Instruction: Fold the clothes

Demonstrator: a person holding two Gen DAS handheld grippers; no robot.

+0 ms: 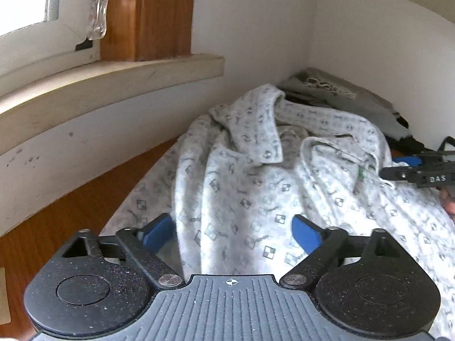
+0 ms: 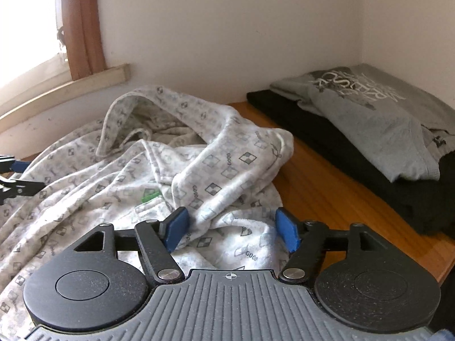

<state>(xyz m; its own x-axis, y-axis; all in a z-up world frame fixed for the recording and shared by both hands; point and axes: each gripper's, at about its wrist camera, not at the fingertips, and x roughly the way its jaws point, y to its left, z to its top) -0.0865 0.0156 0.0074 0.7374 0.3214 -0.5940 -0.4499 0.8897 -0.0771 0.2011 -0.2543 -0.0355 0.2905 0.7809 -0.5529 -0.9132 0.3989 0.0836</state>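
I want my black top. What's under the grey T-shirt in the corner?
Under the grey T-shirt lies a folded black garment, resting on the wooden table. The T-shirt covers most of it, so what kind of garment it is, or whether more are stacked there, cannot be seen.

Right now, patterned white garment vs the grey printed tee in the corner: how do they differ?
The patterned white garment lies rumpled and spread loose, collar flipped up; the grey printed tee is folded flat. The garment lies straight on the wooden table; the tee tops a folded black garment. The garment carries small repeated squares; the tee has one large white print. Both lie on the same table near the wall.
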